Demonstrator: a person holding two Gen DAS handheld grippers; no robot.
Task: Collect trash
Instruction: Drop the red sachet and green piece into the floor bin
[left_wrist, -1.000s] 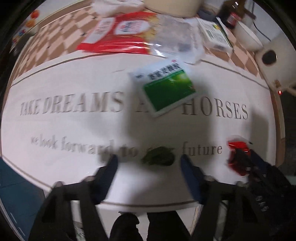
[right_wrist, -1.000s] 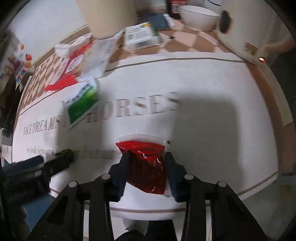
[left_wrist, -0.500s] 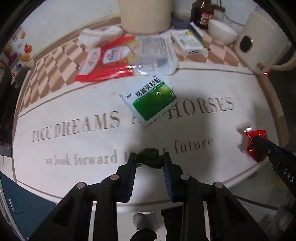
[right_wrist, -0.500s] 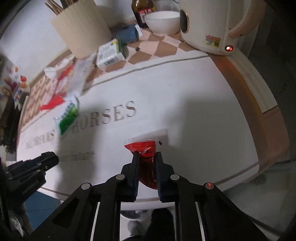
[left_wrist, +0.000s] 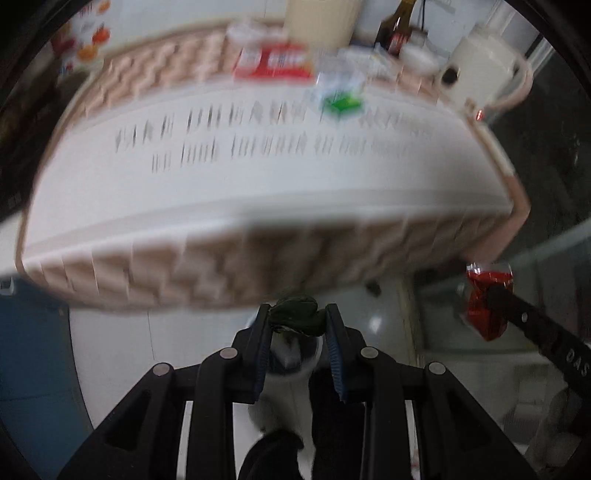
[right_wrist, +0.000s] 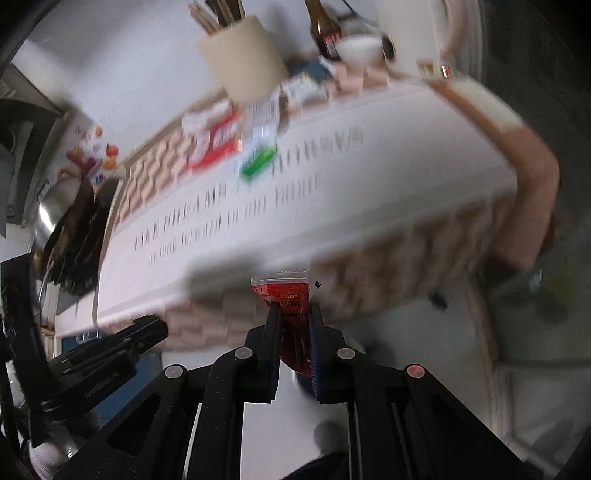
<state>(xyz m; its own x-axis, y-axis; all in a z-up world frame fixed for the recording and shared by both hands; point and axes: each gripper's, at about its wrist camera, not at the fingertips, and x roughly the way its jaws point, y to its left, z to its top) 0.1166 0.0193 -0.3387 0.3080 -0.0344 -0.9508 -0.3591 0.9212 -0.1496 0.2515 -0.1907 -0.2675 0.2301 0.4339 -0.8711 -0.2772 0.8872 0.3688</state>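
My left gripper (left_wrist: 295, 314) is shut on a crumpled dark green scrap (left_wrist: 295, 316), held off the table in front of its near edge, over the floor. My right gripper (right_wrist: 293, 308) is shut on a red sauce packet (right_wrist: 286, 295), also off the table, below its front edge. The packet and the right gripper also show in the left wrist view (left_wrist: 487, 302). The left gripper shows in the right wrist view (right_wrist: 122, 343). On the white tablecloth (left_wrist: 258, 192) remain a green-and-white sachet (left_wrist: 341, 103) and a red-and-white wrapper (left_wrist: 273, 62).
At the back of the table stand a beige utensil holder (right_wrist: 240, 55), a dark bottle (right_wrist: 327, 33), a white bowl (right_wrist: 358, 50), a small box (right_wrist: 301, 86) and a white kettle (left_wrist: 480, 70). A blue object (left_wrist: 33, 354) is at the lower left. Both views are blurred.
Both grippers have pulled back off the table and dropped below its edge, carrying the green scrap and the red packet. Each closed on its item within the last second.
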